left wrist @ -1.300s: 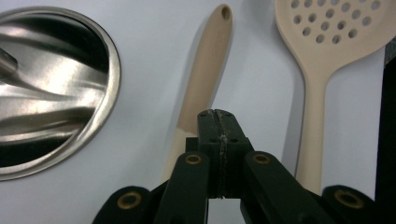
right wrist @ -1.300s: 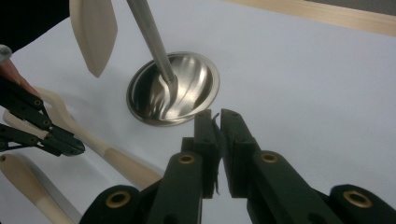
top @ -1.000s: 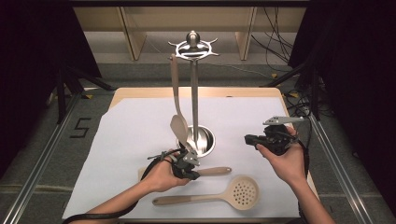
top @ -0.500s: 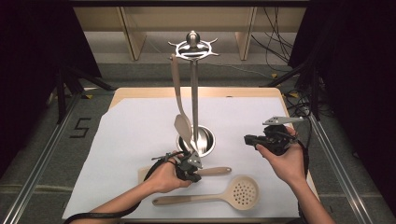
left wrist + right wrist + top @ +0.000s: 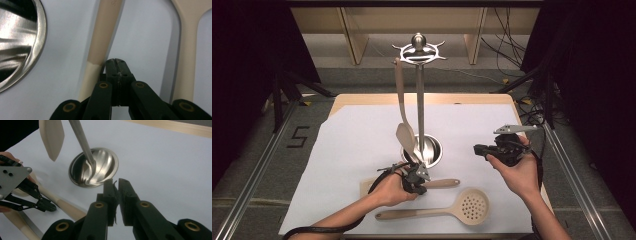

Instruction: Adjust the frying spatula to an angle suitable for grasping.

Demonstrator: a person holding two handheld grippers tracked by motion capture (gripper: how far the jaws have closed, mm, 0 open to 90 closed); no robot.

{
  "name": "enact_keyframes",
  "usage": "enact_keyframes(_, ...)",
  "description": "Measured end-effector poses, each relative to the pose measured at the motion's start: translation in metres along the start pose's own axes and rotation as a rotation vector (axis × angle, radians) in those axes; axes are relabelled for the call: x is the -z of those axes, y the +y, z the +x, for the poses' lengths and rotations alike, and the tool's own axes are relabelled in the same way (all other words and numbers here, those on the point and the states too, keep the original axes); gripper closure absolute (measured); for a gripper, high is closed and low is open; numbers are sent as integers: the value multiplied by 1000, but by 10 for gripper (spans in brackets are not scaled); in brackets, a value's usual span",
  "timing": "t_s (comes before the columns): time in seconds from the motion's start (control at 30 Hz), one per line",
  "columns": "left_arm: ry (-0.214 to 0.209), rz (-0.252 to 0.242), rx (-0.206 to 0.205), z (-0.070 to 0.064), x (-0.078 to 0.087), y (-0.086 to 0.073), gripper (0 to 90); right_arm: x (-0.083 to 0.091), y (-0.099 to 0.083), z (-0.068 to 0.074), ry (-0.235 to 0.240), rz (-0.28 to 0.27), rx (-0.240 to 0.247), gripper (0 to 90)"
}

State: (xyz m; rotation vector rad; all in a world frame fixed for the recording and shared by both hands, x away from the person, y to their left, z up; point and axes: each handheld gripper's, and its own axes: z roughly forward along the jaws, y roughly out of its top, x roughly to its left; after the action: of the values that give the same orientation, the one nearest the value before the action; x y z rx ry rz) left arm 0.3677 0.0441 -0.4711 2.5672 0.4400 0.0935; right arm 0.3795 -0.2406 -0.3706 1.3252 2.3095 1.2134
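A beige spatula with a wooden handle (image 5: 442, 183) lies on the white sheet in front of the metal utensil stand (image 5: 420, 100). My left gripper (image 5: 422, 184) is down at that handle, jaws shut and empty. In the left gripper view the shut tips (image 5: 115, 61) sit just right of the handle (image 5: 100, 45). A second beige spatula (image 5: 406, 135) hangs from the stand's top hook. My right gripper (image 5: 476, 149) hovers right of the stand's round base (image 5: 432, 150), jaws together with nothing held; its tips (image 5: 115, 182) point at the base (image 5: 100, 167).
A beige slotted spoon (image 5: 474, 204) lies near the front edge, its handle (image 5: 187, 50) running parallel to the spatula. The white sheet (image 5: 337, 165) covers a wooden tabletop. Metal rails run along both sides, and cables lie at the back right.
My left gripper has shifted slightly right along the lying spatula's handle. The right gripper has stayed still.
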Motion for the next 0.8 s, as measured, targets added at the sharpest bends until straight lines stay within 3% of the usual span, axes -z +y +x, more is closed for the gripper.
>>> enact_keyframes(0.07,-4,2,20,-1,0,0,891,0,0,0,4,2,-6,852)
enact_keyframes(0.37,53,18,-33,5,1,3,893,0,0,0,4,1,-3,852)
enact_keyframes(0.47,62,8,6,6,2,4,892,0,0,0,4,1,-3,852)
enact_keyframes(0.5,66,14,-14,8,3,5,892,2,0,-1,-10,6,8,852)
enact_keyframes(0.67,67,20,-15,6,2,6,892,2,1,-1,-8,7,9,852)
enact_keyframes(0.73,53,23,-6,5,0,5,891,1,1,-3,-9,1,32,852)
enact_keyframes(0.77,49,23,-7,5,0,5,891,1,1,-3,-10,1,31,852)
enact_keyframes(0.8,60,21,-6,4,-1,5,891,0,0,0,2,-1,-1,852)
